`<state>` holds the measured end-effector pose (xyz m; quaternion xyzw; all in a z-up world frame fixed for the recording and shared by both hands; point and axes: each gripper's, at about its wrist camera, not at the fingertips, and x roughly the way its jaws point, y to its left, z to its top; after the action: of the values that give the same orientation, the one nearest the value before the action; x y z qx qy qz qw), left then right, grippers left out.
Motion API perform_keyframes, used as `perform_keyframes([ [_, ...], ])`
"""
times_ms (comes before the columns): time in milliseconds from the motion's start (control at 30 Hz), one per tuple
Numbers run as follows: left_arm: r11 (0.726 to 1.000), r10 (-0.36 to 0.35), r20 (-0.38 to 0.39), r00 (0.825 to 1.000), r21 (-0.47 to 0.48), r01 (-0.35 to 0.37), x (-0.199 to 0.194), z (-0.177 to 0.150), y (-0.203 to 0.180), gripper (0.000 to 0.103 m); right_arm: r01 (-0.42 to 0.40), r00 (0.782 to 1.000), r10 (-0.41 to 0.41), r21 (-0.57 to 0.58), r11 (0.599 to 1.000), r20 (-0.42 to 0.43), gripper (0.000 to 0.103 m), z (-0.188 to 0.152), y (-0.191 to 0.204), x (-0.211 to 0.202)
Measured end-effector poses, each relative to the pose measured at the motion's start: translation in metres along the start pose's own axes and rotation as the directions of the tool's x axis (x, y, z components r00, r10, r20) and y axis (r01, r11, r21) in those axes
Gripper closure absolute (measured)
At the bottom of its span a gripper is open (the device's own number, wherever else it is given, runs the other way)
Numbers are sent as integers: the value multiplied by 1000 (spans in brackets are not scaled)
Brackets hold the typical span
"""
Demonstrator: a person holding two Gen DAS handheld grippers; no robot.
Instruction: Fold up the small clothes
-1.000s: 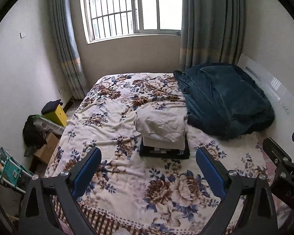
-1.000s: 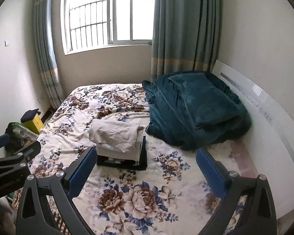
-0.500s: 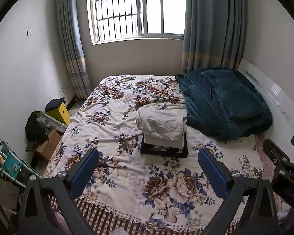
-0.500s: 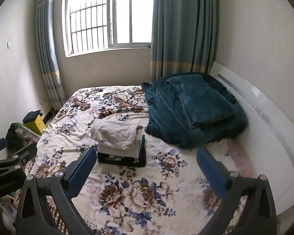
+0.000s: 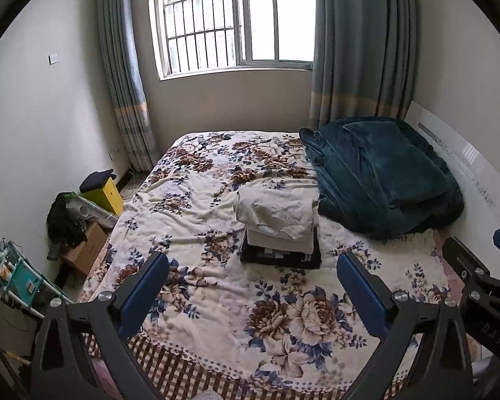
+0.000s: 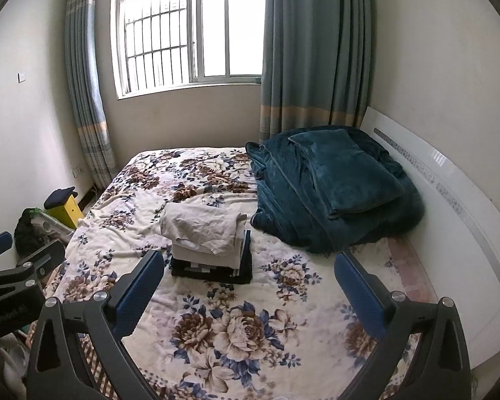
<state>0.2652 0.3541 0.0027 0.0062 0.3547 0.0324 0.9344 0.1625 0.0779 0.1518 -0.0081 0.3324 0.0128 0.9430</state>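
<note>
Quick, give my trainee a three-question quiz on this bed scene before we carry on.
1. True or false: the left gripper is shut on cloth.
2. What lies on top of the pile: A) beige garment, B) teal blanket, C) yellow box?
3. Fill in: the teal blanket lies beside the pile, toward the ____.

Key: 1 false, both grippers are open and empty, the right gripper too. 2 A, the beige garment. 3 headboard.
</note>
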Motion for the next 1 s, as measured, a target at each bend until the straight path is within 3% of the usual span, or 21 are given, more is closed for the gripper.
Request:
perform_keyframes([
  [1000, 999, 45, 22, 999, -8, -45, -8, -4, -5, 0, -25, 1000, 25, -12, 1000, -7, 0, 3, 7, 1],
])
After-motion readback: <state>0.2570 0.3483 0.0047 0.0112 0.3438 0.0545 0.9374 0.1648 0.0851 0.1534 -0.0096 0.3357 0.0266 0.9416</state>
